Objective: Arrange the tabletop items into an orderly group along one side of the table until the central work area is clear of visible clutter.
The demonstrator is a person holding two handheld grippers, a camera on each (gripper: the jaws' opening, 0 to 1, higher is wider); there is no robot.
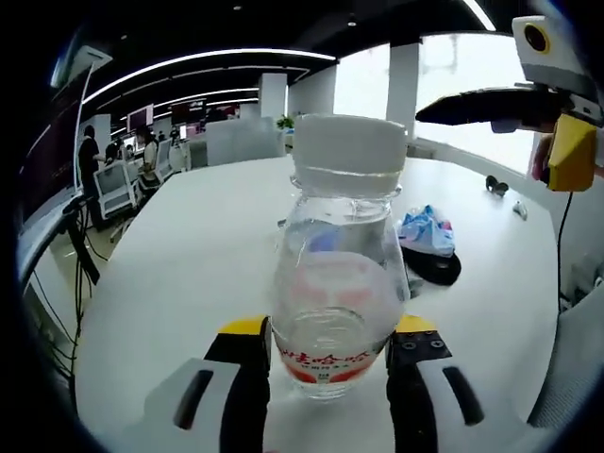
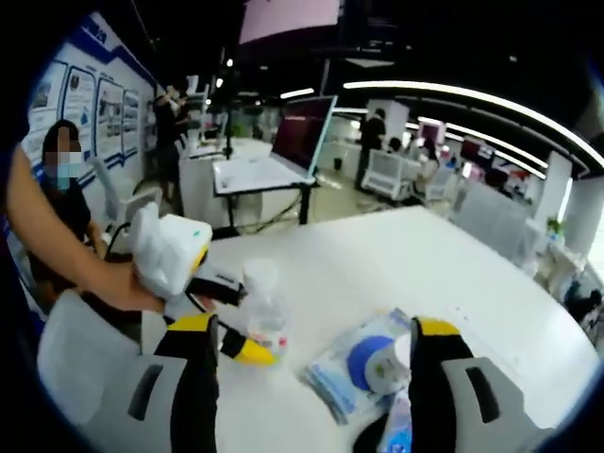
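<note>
At the centre of the left gripper view, the left gripper (image 1: 327, 363) clamps its yellow-tipped jaws on a clear plastic bottle with a white cap (image 1: 338, 274), upright on the white table (image 1: 179, 274). The right gripper (image 2: 316, 363) hangs with jaws spread above a blue-and-white packet (image 2: 363, 373), lower centre.

Each tool (image 1: 328, 354) (image 2: 314, 349) has black jaws tipped yellow on pale grey bodies with dark slots.

Your tabletop items, as they sit

You've got a clear, white-capped bottle (image 1: 337, 274) upright on the white table (image 1: 189, 264); behind it, the blue-and-white packet (image 1: 425, 231) rests on a black disc (image 1: 436, 267)
</note>
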